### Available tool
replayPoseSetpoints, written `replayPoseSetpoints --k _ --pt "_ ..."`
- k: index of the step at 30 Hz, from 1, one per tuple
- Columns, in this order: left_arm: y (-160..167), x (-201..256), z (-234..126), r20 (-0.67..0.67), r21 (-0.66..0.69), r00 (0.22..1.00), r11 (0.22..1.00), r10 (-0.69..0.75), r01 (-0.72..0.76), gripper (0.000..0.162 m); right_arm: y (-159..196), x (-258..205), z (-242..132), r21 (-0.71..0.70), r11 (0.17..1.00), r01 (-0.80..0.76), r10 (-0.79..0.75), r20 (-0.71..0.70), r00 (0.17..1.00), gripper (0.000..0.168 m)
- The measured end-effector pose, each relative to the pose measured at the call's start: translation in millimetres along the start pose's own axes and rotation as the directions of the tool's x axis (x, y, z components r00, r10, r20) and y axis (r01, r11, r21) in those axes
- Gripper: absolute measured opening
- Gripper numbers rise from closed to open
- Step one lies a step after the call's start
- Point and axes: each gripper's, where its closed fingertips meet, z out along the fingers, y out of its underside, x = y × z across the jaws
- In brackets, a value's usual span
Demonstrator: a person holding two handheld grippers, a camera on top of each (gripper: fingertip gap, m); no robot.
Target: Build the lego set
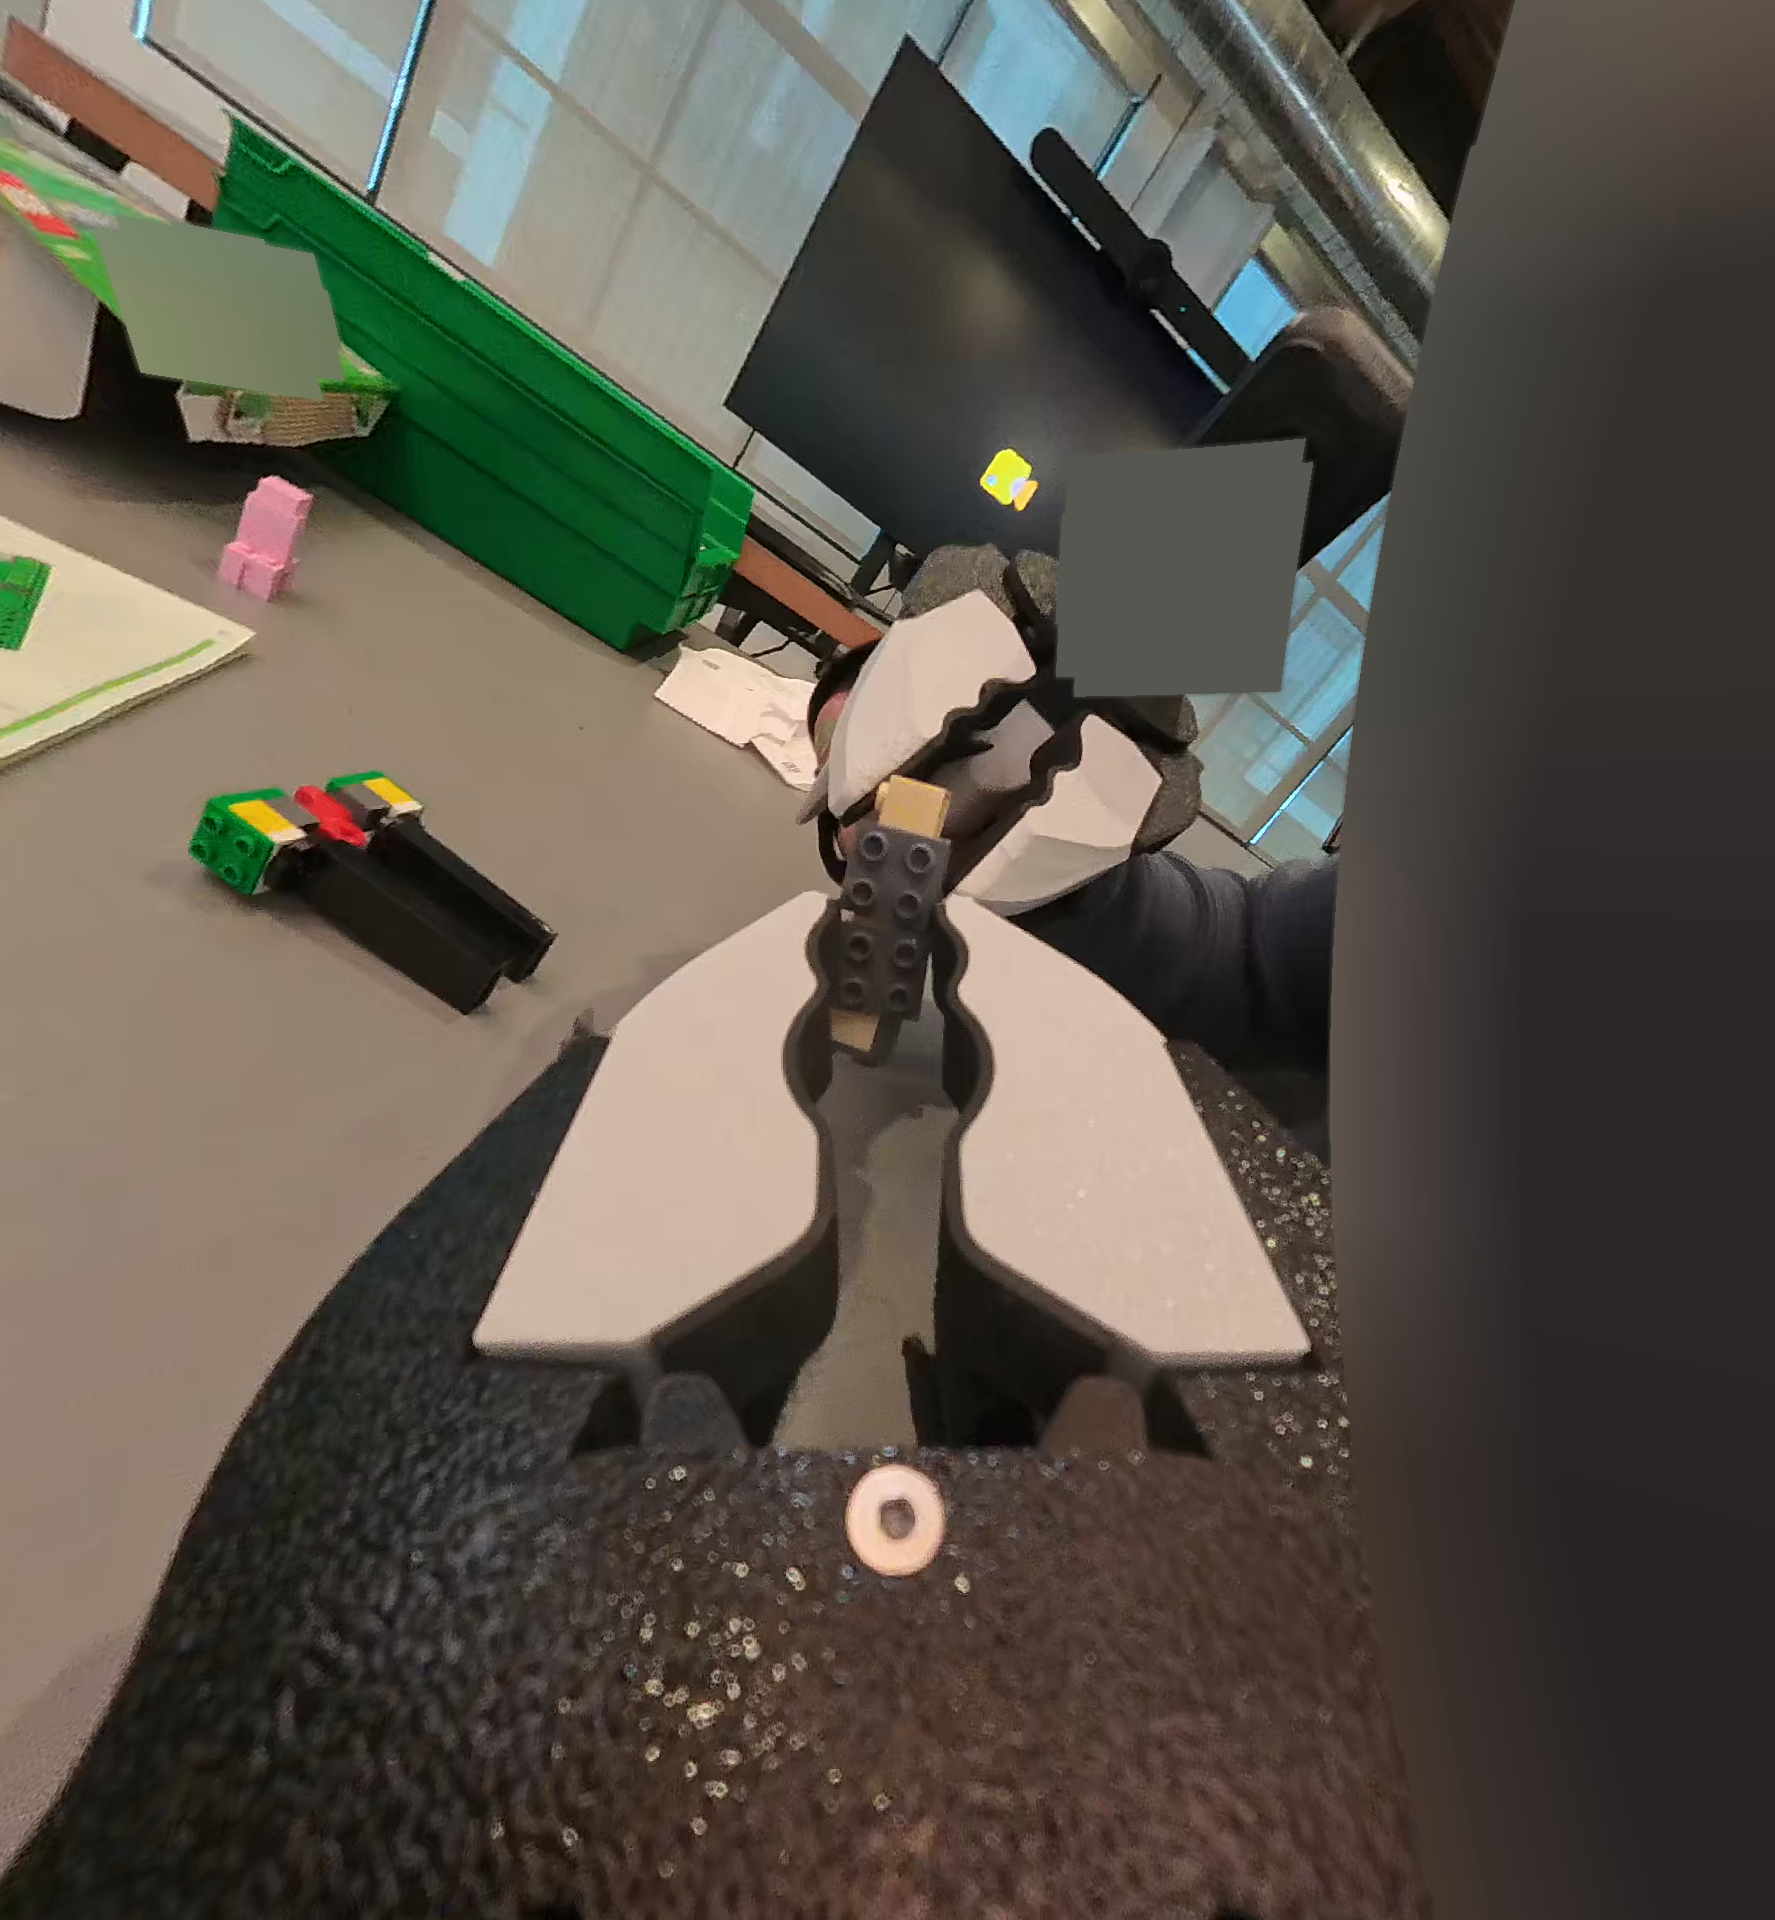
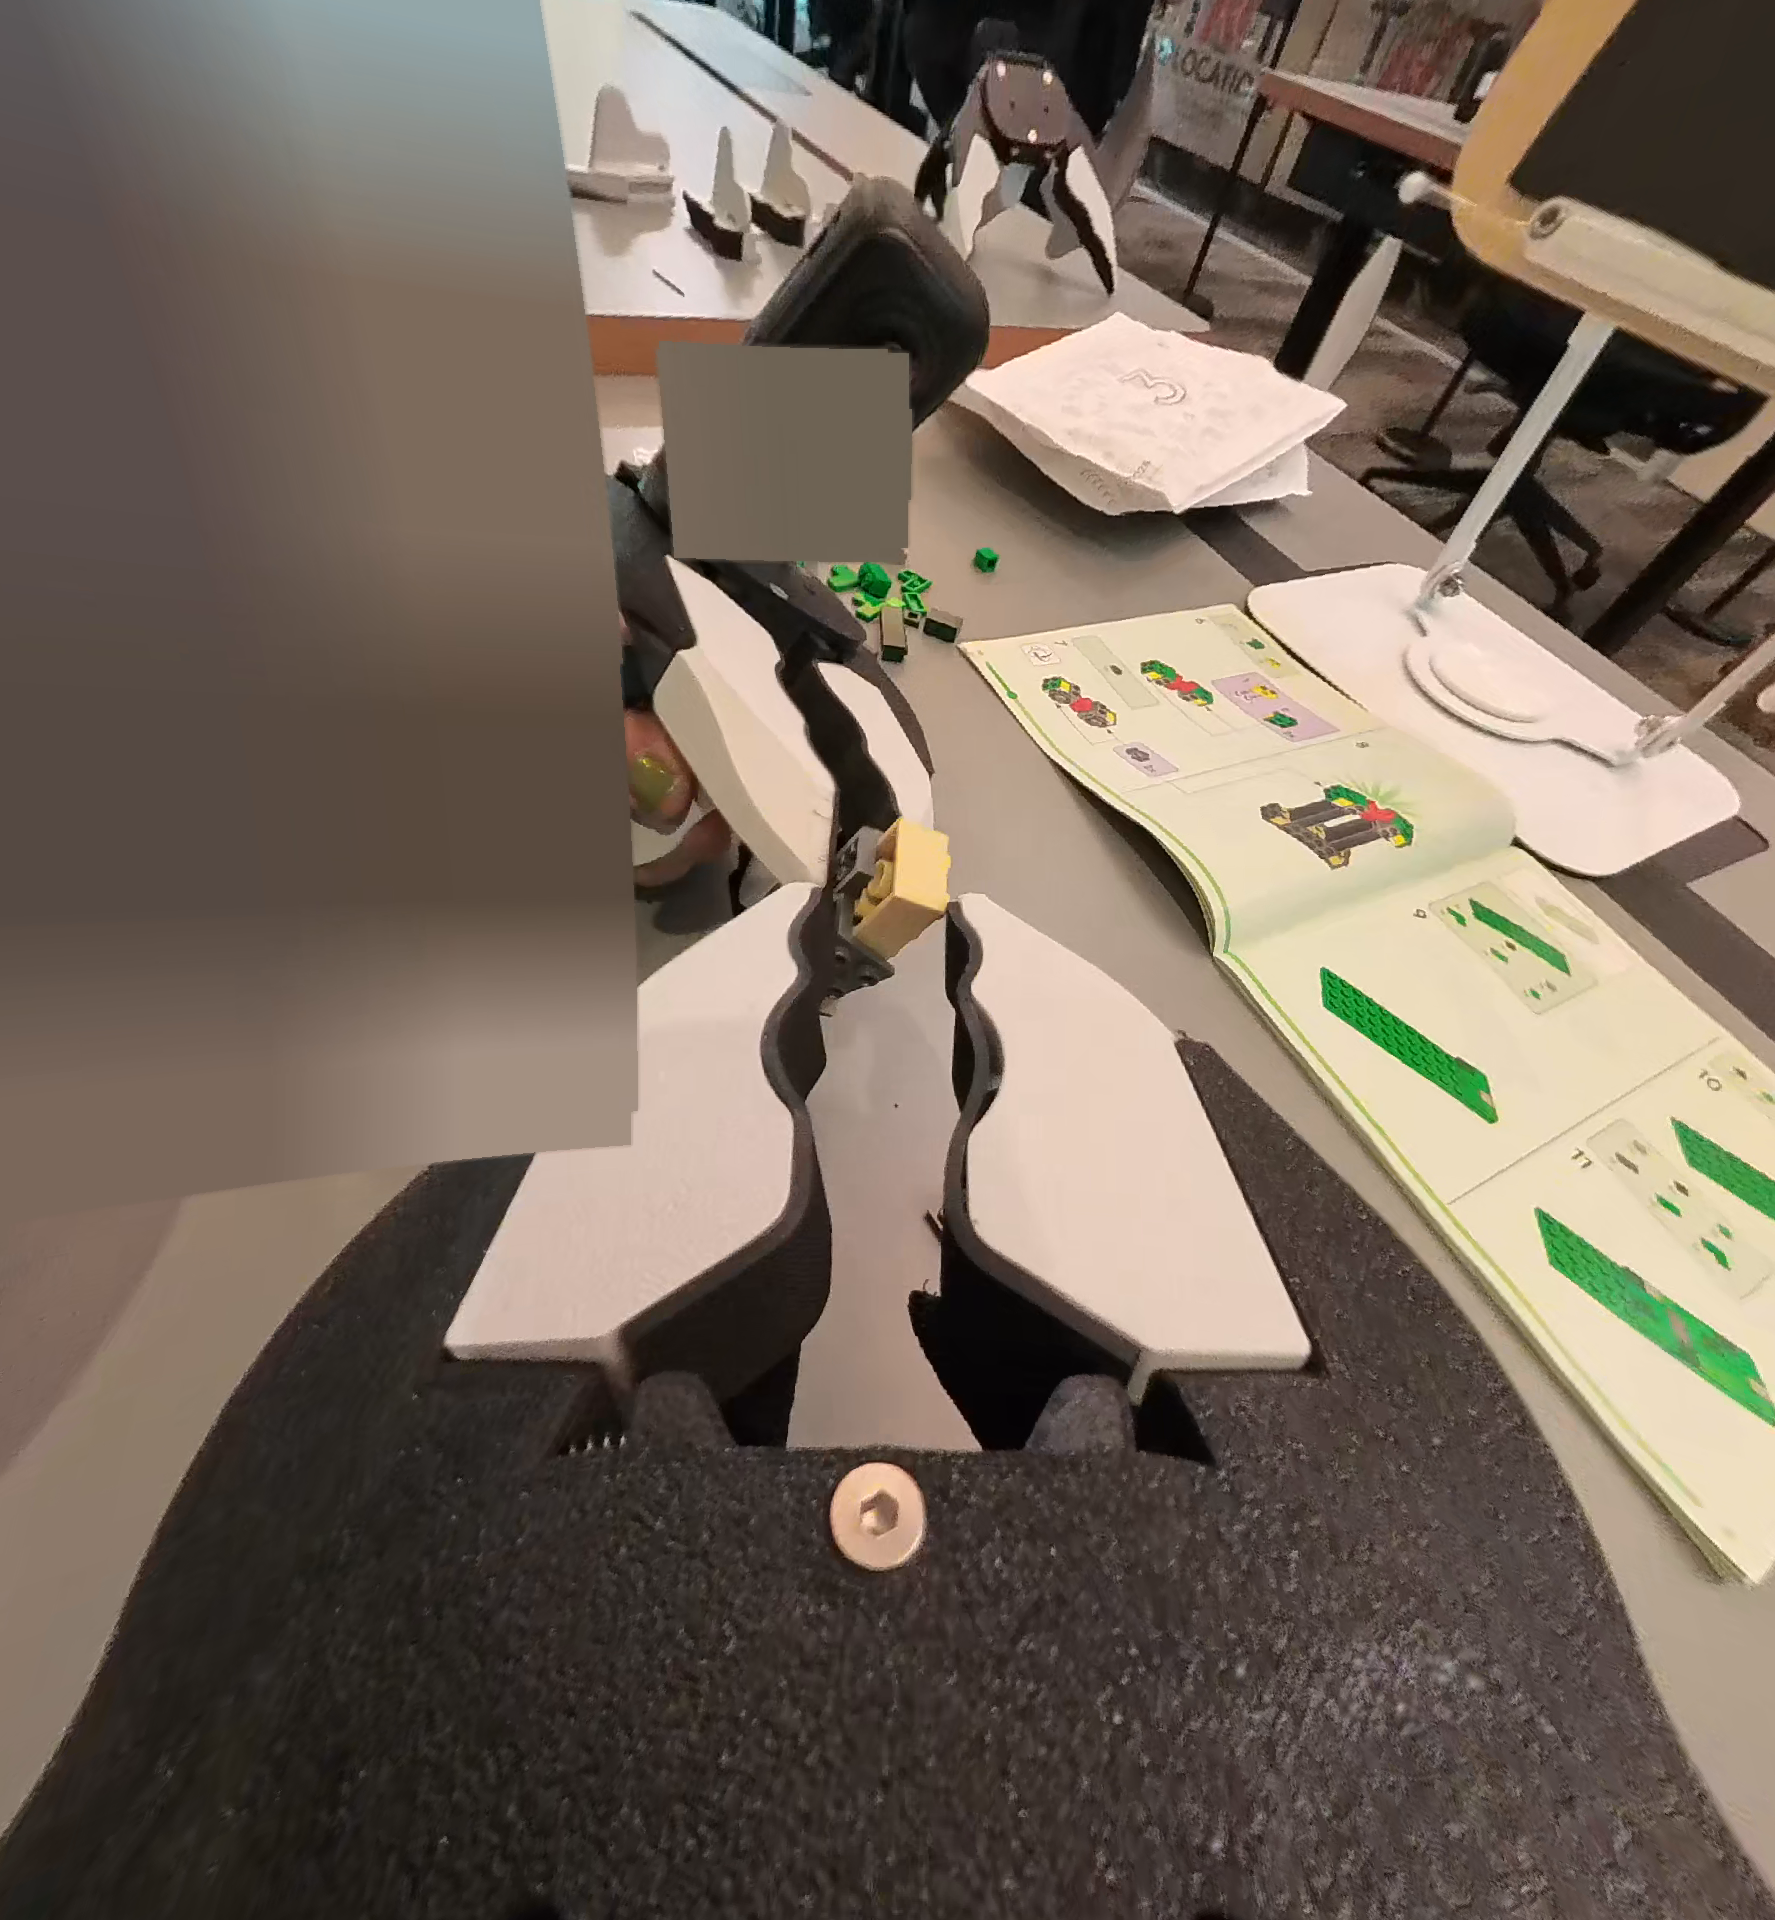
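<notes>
My left gripper (image 1: 885, 914) is shut on a dark grey studded plate (image 1: 888, 935) and holds it upright above the grey table (image 1: 187, 1143). A tan brick (image 1: 914, 805) sits at the plate's far end, and a second tan piece (image 1: 857, 1029) shows at its near end. My right gripper (image 2: 881, 914) faces the left one and is shut on the tan brick (image 2: 898, 894), which is pressed against the plate (image 2: 850, 883). The right gripper also shows in the left wrist view (image 1: 966, 769), and the left gripper in the right wrist view (image 2: 857, 821).
A black, green, yellow and red assembly (image 1: 363, 883) lies on the table at the left. A pink figure (image 1: 265, 540), green crates (image 1: 530, 436) and an open instruction booklet (image 2: 1382, 987) are nearby. Loose green bricks (image 2: 893, 597), white paper bags (image 2: 1153, 416) and a white lamp base (image 2: 1485, 707) lie beyond. My two grippers' fingertips are within a few centimetres of each other. The pink figure (image 1: 265, 540) is about 30 centimetres from both grippers' fingertips.
</notes>
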Motion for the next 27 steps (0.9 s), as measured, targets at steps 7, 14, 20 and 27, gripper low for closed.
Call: replayPoseSetpoints --k 7,14,20,27 --pt "1.7 0.1 0.2 -0.023 -0.010 0.999 0.999 -0.043 0.043 0.016 -1.7 -1.4 -0.8 0.051 0.981 -0.185 0.179 0.103 0.978 0.016" --pt "-1.0 2.1 -1.2 -0.021 0.002 1.000 1.000 0.005 -0.005 0.016 -4.4 -0.7 -1.3 0.096 0.923 -0.373 0.345 0.223 0.912 0.011" --pt "-2.6 -5.0 -2.7 0.029 0.009 1.000 1.000 0.002 -0.002 0.017 0.9 4.3 1.9 0.096 0.917 -0.387 0.361 0.210 0.909 0.011" --pt "-13.0 -9.9 -10.4 0.099 0.045 0.989 0.992 0.110 -0.115 0.047 9.1 23.6 5.3 0.106 0.902 -0.418 0.400 0.153 0.903 0.011"
